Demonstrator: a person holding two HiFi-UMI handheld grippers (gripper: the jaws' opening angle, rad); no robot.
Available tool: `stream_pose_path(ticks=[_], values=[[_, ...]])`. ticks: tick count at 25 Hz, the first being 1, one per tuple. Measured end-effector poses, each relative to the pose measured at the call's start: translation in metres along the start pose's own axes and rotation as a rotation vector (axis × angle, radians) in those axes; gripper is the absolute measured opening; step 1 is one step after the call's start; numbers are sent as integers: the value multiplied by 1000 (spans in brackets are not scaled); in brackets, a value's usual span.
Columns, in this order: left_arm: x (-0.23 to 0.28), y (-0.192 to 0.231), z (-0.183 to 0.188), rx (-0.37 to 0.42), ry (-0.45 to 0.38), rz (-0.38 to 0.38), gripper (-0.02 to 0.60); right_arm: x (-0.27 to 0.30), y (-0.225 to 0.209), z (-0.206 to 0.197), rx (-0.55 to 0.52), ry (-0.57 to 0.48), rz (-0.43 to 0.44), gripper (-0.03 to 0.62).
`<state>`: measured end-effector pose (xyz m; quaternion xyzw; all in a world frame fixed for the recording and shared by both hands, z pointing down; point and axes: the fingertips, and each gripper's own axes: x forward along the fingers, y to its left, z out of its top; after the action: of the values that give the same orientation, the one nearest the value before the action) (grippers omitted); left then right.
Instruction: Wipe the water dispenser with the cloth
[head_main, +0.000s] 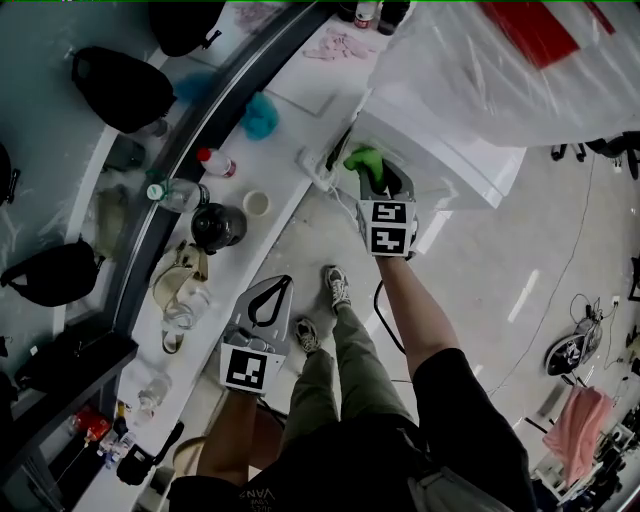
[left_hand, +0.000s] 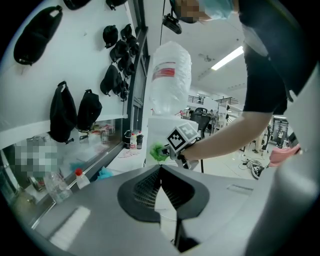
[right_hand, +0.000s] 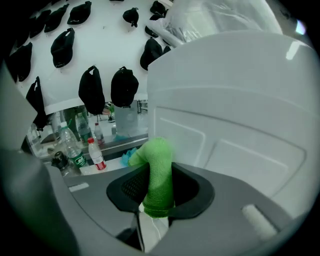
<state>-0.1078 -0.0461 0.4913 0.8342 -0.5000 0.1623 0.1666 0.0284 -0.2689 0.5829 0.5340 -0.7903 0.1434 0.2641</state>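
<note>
The white water dispenser (head_main: 455, 165) stands at the counter's end with a plastic-wrapped bottle (head_main: 480, 60) on top. My right gripper (head_main: 376, 178) is shut on a green cloth (head_main: 363, 160), which touches the dispenser's front edge. In the right gripper view the cloth (right_hand: 158, 175) sticks up between the jaws of that gripper (right_hand: 159, 197), close before the dispenser's white panel (right_hand: 235, 135). My left gripper (head_main: 281, 285) hangs lower, over the floor beside the counter, shut and holding nothing. The left gripper view shows this gripper (left_hand: 161, 169) facing the dispenser (left_hand: 162, 132), with the cloth (left_hand: 159, 151) in sight.
A long white counter (head_main: 290, 195) runs along the left, carrying a dark kettle (head_main: 217, 226), a cup (head_main: 257, 203), bottles (head_main: 214, 161), a teal rag (head_main: 260, 115) and a power strip (head_main: 318, 168). Black bags (head_main: 120, 88) hang on the wall. The person's legs (head_main: 350, 350) stand between the grippers.
</note>
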Motion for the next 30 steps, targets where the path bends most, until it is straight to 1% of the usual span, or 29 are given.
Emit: stream_pose_path(ticks=[4,7,12,20,23,25,30], values=[[6,-14,2,26,-1,-46,2,-24,-27,-21,22,22,-48,115],[12,-30,4,44,-3,-95,2,-49,-54,-42,41,55,-93,115],[22,-57,11,82,-15,-172,2,-84,-95,-69,63,60,-171,115],[28,-85,16,119,-20,-239,2,-124,-137,-98,84,94,-265,115],[27,-89,19,122,-23,-246,2,-131,-144,-103,105,95,-284,115],[27,-89,19,117,-25,-245,2,-135,-141,-104,124,87,-281,115],[22,-82,11,96,-19,-225,2,-124,-102,-102,119,73,-200,115]])
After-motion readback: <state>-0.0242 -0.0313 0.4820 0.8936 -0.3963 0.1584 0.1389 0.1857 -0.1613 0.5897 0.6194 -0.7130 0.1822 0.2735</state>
